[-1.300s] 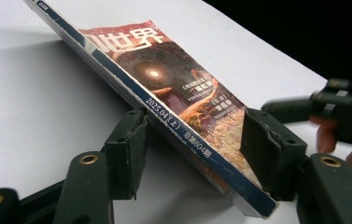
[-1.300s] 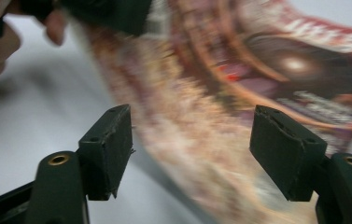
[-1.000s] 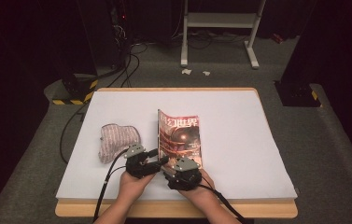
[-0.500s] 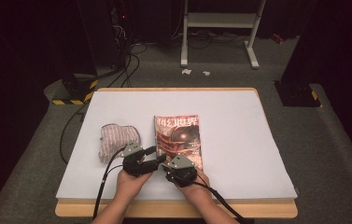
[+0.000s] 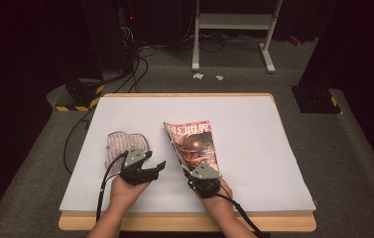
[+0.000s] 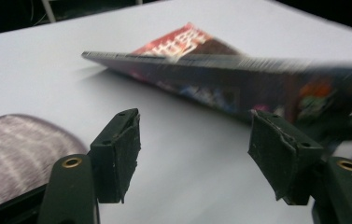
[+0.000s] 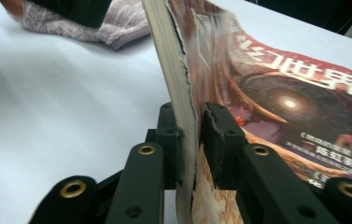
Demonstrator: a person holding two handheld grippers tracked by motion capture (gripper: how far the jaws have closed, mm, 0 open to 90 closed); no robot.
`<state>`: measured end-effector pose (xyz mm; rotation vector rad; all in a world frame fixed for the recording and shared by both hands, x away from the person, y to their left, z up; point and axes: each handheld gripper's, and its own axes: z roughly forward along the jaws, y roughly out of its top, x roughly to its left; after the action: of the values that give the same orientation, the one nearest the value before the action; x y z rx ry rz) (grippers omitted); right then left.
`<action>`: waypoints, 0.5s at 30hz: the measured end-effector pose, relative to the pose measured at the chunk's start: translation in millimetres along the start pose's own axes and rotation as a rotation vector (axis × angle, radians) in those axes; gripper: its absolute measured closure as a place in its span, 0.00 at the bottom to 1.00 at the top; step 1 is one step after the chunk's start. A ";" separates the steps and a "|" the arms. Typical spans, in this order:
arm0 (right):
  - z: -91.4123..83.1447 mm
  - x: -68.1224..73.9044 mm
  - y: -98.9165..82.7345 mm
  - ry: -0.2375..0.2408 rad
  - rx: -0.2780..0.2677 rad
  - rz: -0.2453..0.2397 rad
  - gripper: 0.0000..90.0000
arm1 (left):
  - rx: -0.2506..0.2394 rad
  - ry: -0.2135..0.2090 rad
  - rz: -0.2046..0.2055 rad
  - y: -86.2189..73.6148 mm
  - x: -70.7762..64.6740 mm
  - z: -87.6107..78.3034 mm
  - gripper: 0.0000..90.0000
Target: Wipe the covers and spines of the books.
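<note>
Clamping the magazine (image 7: 257,107) between its pads (image 7: 218,140), the right gripper (image 5: 202,179) holds the spine-side edge at the near corner, and its jaws have just been closing onto that edge. The magazine stands tilted, left edge lifted, right edge resting on the table (image 5: 274,163), its long axis running from the near edge toward the far edge. The left gripper (image 5: 155,167) hovers just left of it with nothing between its fingers (image 6: 117,154); its jaws have just been opening and stand apart. The lifted cover lies to its right, so the right hand is nearer and already has it. Behind the left gripper lies a striped cloth (image 5: 122,144). Compared with a second ago, the magazine leans further over and the left gripper has drawn off it.
</note>
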<state>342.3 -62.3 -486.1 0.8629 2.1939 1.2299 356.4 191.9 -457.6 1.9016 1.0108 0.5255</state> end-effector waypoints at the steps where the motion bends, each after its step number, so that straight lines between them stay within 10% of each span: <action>1: -2.4 -2.7 -0.2 -0.006 -0.006 0.003 0.88 | 0.010 0.004 0.003 -1.0 2.6 0.2 0.39; 15: -21.2 -20.9 -5.8 -0.024 -0.058 0.045 0.93 | -0.017 0.084 -0.053 -7.9 44.8 -29.7 0.46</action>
<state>340.8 -91.8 -478.8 0.9041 2.1197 1.2913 358.4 245.8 -450.9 1.8453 1.1043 0.5856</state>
